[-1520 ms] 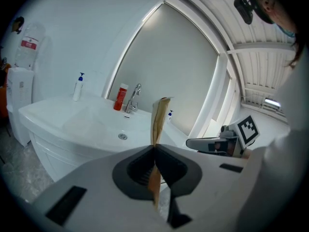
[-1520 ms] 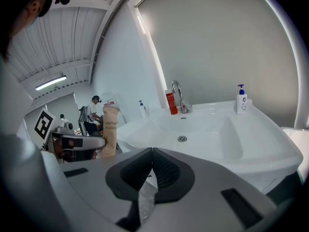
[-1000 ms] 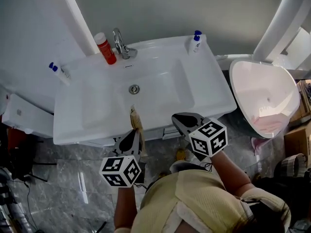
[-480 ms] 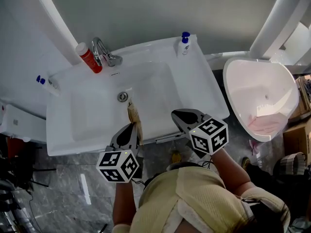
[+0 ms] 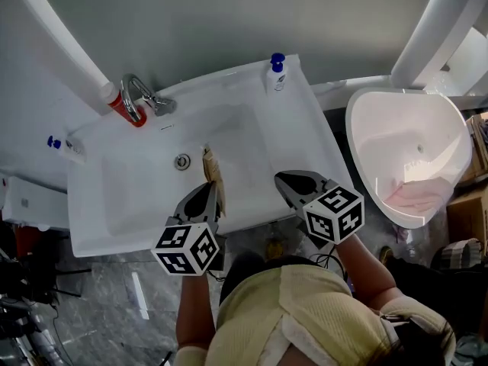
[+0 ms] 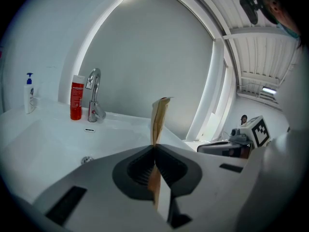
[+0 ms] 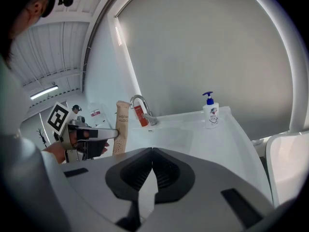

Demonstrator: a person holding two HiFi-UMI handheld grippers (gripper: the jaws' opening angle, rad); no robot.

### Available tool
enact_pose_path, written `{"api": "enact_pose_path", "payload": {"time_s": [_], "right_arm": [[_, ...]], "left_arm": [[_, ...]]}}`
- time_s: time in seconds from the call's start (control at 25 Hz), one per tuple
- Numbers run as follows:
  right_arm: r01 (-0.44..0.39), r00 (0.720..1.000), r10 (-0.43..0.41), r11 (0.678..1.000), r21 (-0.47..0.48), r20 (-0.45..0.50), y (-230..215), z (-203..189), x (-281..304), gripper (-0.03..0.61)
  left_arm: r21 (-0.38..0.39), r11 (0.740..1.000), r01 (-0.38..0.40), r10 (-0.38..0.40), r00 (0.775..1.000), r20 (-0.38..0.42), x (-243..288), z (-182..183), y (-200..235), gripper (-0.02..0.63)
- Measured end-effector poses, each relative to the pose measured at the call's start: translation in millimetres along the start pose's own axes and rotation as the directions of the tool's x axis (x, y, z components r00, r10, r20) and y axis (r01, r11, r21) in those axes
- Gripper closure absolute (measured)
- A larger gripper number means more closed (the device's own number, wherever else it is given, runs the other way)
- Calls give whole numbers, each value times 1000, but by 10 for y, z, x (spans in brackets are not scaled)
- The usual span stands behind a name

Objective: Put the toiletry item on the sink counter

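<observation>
1. Clamping packet (image 6: 160,117) in left gripper (image 6: 154,148): jaws shut tight on the lower end, and leaving the rest of the flat tan sleeve sticking up edge-on past the tips.
2. Holding packet in the air over the front edge of counter (image 5: 305,132), about mid-width, with its top end reaching over basin (image 5: 145,197), just right of drain (image 5: 181,161). Not resting it on anything, judging from the head view.
3. Keeping right gripper (image 7: 150,150) idle: jaws pressed together with nothing between, hovering off the front right corner, near the left gripper but apart.
4. Noting items already standing on counter: faucet (image 5: 141,96) and red bottle (image 5: 120,109) at the back left, pump bottle (image 5: 276,73) at the back right corner, blue-capped bottle (image 5: 65,147) at the left edge.
5. Reading the step as carry/approach: bringing packet in, with placement not yet started.
6. Calling next for:
   - shifting packet off the basin toward the flat strip along the right edge, which looks bare and closest;
   - lowering until it touches, then tipping it flat, since a thin sleeve probably won't stand on end;
   - parting the jaws only once it is supported, then backing straight out.
7. Watching for a slide into the basin on early release, and staying clear of the pump bottle and the right gripper on the way over.
</observation>
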State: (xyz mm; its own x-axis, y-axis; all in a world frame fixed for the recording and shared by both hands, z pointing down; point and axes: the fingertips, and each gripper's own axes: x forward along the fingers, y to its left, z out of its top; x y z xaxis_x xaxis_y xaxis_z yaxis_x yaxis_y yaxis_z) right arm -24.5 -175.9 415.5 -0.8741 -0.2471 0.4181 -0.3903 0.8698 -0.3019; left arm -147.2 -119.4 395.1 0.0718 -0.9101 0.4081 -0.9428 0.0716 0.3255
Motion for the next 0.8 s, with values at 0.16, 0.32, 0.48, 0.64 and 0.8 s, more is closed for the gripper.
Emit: {"api": "enact_pose_path", "payload": {"time_s": [0.16,0.32,0.48,0.64,0.8], "right_arm": [[-1,1000,1,1000,20,-3,-77,3,51,552],[9,1000,-9,999,35,4,-144,48,140,552],[54,998,-56,997,59,17,-230,106,210,552],[91,996,-92,993,70,13,-316,164,278,552],[121,992,-122,989,90,13,-416,229,338,552]], "left_arm": [[26,1000,1,-1,1000,-24,142,65,2,572],[55,998,24,-22,999,-40,340,202,53,572],[78,995,70,-65,996,-57,541,318,74,572],[80,991,111,-105,991,-79,741,394,104,572],[83,986,144,-135,985,-104,947,425,146,572]]}}
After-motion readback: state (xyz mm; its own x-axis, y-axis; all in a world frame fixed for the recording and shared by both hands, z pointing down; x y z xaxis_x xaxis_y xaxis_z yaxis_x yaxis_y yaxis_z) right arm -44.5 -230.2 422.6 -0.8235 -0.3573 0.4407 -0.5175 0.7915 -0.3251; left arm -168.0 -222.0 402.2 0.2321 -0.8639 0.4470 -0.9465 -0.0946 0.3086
